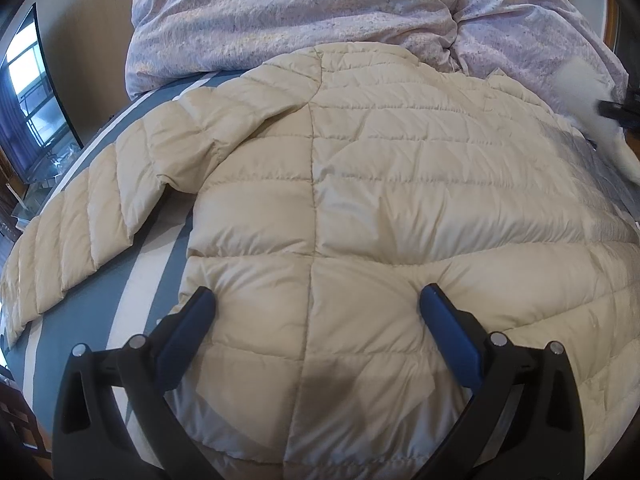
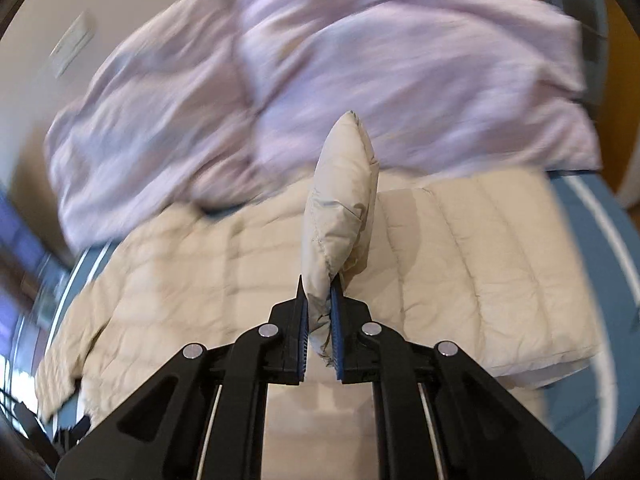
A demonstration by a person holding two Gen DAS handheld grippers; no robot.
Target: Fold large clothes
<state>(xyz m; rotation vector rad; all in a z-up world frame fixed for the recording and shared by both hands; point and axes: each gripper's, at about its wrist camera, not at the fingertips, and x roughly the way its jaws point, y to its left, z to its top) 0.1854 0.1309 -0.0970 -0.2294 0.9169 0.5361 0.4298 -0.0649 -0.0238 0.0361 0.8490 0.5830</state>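
Observation:
A cream quilted puffer jacket [image 1: 360, 184] lies spread back-up on the bed, its left sleeve [image 1: 80, 232] stretched out toward the left edge. My left gripper [image 1: 318, 300] is open, its blue fingertips [image 1: 200, 304] resting on the jacket's lower hem area, nothing between them. In the right wrist view my right gripper [image 2: 319, 300] is shut on a bunched piece of the jacket, seemingly the right sleeve's end [image 2: 340, 200], and holds it up above the jacket body [image 2: 480, 256]. The right gripper also shows blurred at the far right of the left wrist view [image 1: 616, 112].
A rumpled lilac duvet [image 1: 320, 12] is heaped at the far side of the bed, touching the jacket's collar. The blue and white striped bedsheet [image 1: 160, 264] shows at the left. A TV screen [image 1: 28, 92] stands off the bed's left side.

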